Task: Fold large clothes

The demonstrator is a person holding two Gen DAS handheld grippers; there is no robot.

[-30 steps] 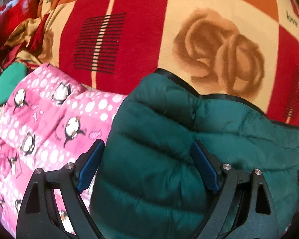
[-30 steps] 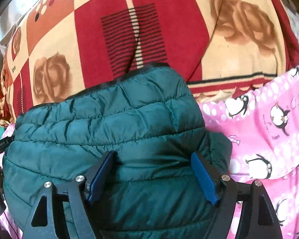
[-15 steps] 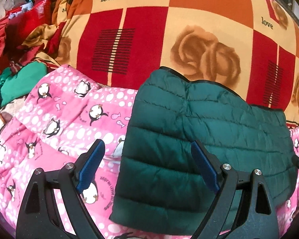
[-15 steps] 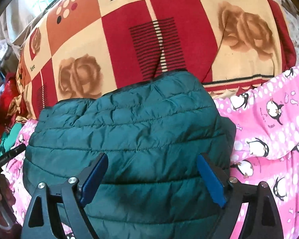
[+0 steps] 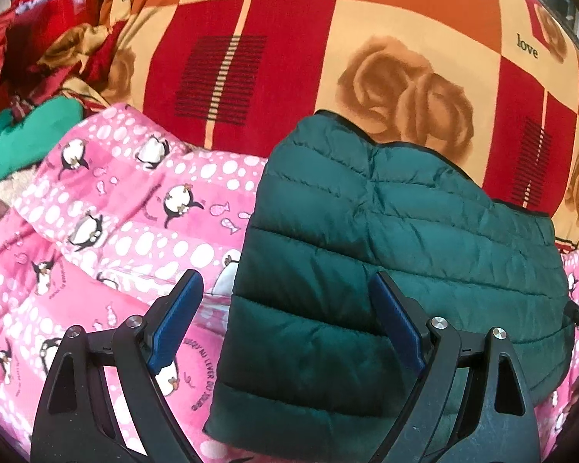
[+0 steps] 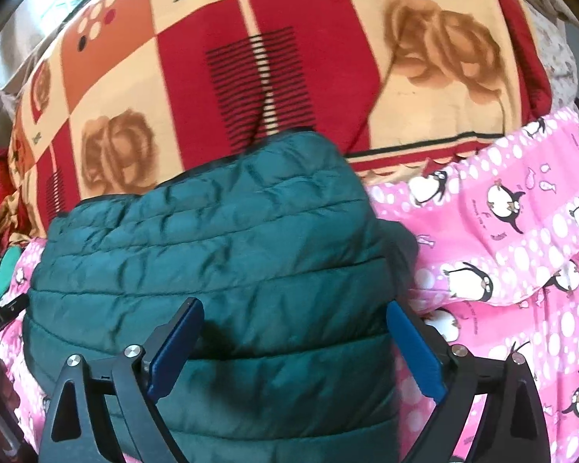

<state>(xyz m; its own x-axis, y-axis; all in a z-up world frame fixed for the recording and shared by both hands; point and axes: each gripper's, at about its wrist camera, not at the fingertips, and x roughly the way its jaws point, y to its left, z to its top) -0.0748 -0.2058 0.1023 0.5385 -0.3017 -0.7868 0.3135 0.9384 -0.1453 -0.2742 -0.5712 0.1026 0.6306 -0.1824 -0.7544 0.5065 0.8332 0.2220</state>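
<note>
Both our grippers have pulled back off the jacket since a second ago, and more of the bedding shows around it now. Nearest us, our left gripper [image 5: 285, 320] hangs with its blue-padded fingers spread wide, nothing between them; its left pad [image 5: 175, 322] sits over the pink bedding, the right pad over the jacket's quilting. Our right gripper [image 6: 295, 347] is just as wide apart and empty-handed, both blue pads [image 6: 415, 351] hovering above the jacket's near half.

And there it is: the dark green quilted puffer jacket [image 5: 386, 254], folded into a compact block, lying flat. In the left view it fills the centre out to three o'clock; in the right view [image 6: 212, 254] it runs from centre to nine o'clock.

Under and beside it, the pink fleece blanket with penguins and white dots [image 5: 108, 208] spreads to nine o'clock in the left view, to three o'clock [image 6: 521, 239] in the right.

Beyond, at twelve o'clock, the red, orange and cream checked blanket with brown roses [image 5: 328, 46] rises behind the jacket's far edge. Far off at ten o'clock, a heap of red cloth [image 5: 38, 31] and a bright green garment [image 5: 31, 135].
</note>
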